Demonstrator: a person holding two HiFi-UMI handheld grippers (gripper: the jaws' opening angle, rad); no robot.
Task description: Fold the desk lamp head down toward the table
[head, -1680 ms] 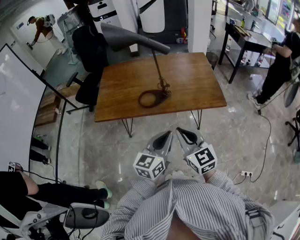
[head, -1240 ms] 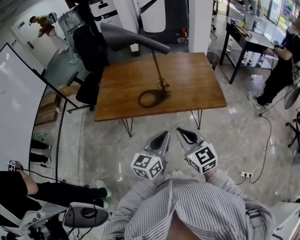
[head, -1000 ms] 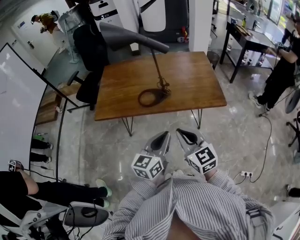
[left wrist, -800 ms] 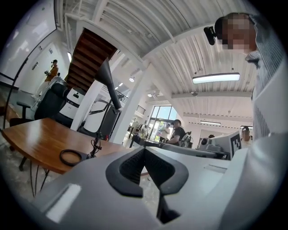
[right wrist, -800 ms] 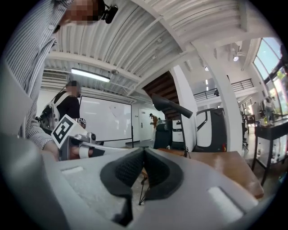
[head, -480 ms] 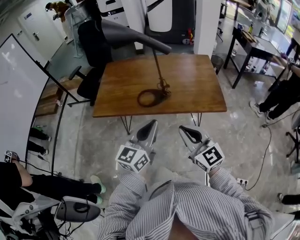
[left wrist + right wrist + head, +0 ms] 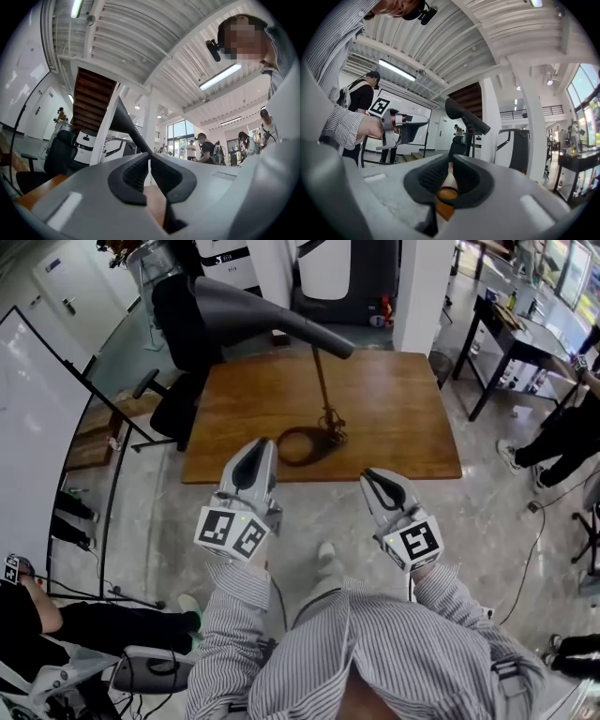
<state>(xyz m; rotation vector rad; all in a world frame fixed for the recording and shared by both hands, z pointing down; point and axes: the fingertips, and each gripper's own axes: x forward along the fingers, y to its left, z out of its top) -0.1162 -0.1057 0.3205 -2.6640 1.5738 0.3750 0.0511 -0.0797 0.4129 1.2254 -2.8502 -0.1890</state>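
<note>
Beyond left tongs (image 7: 260, 448) and right tongs (image 7: 375, 480) stands the desk lamp (image 7: 272, 315).

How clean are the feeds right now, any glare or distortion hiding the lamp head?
Head view: sharp, evenly lit, edges bowed by the wide lens; lamp head plain above the table. Left gripper view: strong fisheye, black corners; lamp head dark against the bright ceiling. Right gripper view: same fisheye, windows glaring at right; lamp head dark but clear.
</note>
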